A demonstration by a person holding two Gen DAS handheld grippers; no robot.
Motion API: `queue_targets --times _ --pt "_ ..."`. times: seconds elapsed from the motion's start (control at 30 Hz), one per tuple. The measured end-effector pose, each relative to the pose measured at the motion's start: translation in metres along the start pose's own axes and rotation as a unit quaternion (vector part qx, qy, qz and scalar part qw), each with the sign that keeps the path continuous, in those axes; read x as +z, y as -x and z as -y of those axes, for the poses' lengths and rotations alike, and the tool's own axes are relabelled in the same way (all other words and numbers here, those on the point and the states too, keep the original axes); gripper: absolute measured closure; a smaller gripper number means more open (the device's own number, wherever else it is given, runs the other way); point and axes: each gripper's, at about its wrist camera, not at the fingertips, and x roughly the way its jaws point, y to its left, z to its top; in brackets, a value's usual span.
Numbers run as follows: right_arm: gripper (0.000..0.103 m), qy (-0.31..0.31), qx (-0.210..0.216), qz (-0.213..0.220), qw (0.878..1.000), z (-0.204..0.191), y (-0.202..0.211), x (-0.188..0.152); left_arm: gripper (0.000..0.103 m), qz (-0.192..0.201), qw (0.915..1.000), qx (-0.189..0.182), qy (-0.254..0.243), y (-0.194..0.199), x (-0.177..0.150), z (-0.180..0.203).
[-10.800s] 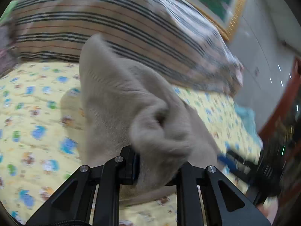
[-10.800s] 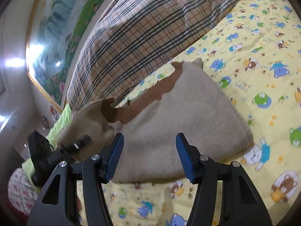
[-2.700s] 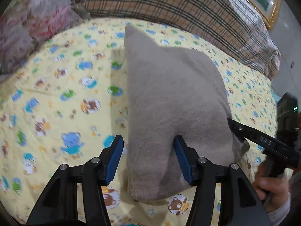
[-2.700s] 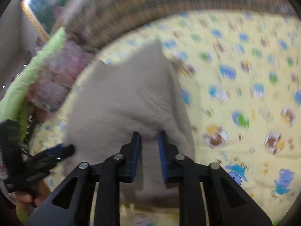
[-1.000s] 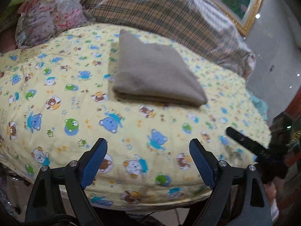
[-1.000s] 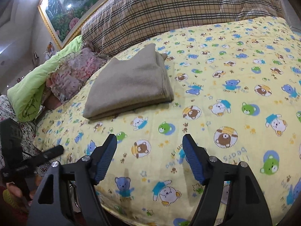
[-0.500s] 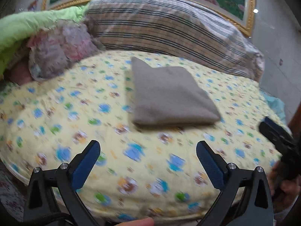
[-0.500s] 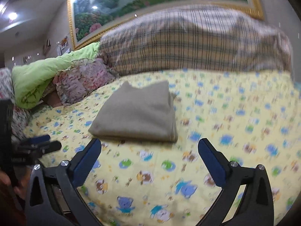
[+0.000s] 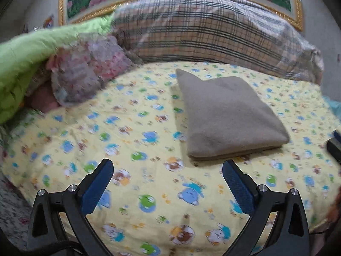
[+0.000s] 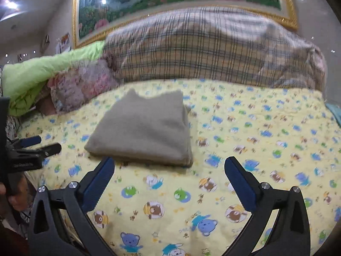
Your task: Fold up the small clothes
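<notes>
Both claws, left claw and right claw, gape wide and empty before the folded garment, plaid pillow behind.

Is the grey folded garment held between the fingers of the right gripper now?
No, the garment lies flat on the yellow sheet, apart from the right gripper, whose jaws stand wide open with nothing between them.

Bedroom: bed, plaid pillow
</notes>
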Motion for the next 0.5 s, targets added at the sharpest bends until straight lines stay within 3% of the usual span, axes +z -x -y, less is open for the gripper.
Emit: queue_targets --times 0.1,0.17,0.27,0.4,0.5 --pt "0.0 -0.004 0.012 0.05 0.999 0.005 0.013 0.0 0.001 0.024 0.9997 -0.007 -0.001 0.002 0.01 0.0" --pt "0.0 -0.005 0.038 0.018 0.999 0.006 0.004 0.002 0.001 0.018 0.9995 -0.021 0.012 0.0 0.019 -0.001" --pt "0.0 0.0 0.033 0.003 0.999 0.001 -0.004 0.002 0.001 0.013 0.9989 -0.032 0.033 -0.002 0.026 -0.001" --pt "0.0 -0.014 0.064 -0.029 0.997 0.0 -0.022 -0.002 0.001 0.004 0.9992 -0.034 0.021 -0.008 0.018 0.008" --pt "0.0 -0.013 0.058 -0.06 0.996 -0.002 -0.037 -0.005 0.001 -0.004 0.9994 -0.033 0.008 -0.013 0.008 0.015"
